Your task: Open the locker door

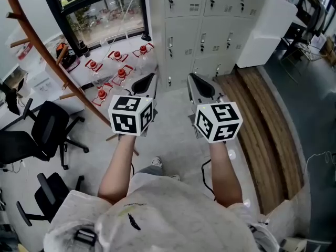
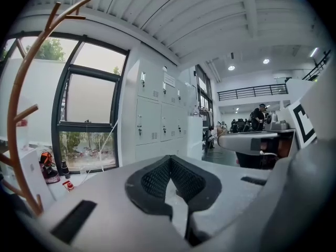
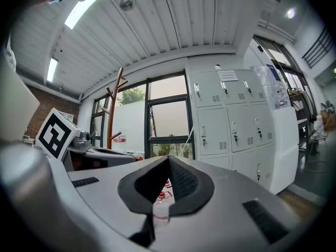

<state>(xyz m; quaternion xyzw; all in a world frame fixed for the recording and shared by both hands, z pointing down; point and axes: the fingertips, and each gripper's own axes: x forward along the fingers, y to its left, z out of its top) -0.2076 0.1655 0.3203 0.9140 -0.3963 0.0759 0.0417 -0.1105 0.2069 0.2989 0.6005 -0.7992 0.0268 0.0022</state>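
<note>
Head view: you stand on the grey floor (image 1: 173, 135) facing a bank of grey lockers (image 1: 210, 20), both arms out, each claw well short of the doors.
Left claw (image 1: 151, 79): closed, tips together, nothing between them.
Right claw (image 1: 193, 79): closed and empty too, held level toward the lockers.
Locker door (image 1: 181, 43): shut, straight ahead in the middle row, beyond both claws and untouched. Which door you mean to open cannot be told.
Handling: likely thin painted sheet metal, stiff, light on its hinge, and smooth enough to slip from a pad. The flat face offers no hold.
Latch (image 1: 169, 46): a small upright handle near the door's edge, probably your one grip point. You would need to spread a claw first.
Lockers' contents: every door in sight is closed, so nothing inside shows.
Bottles (image 1: 121, 72): what look like red-capped bottles stand in red-marked squares by the window (image 1: 105, 17), left of the lockers, well apart from your claws.
</note>
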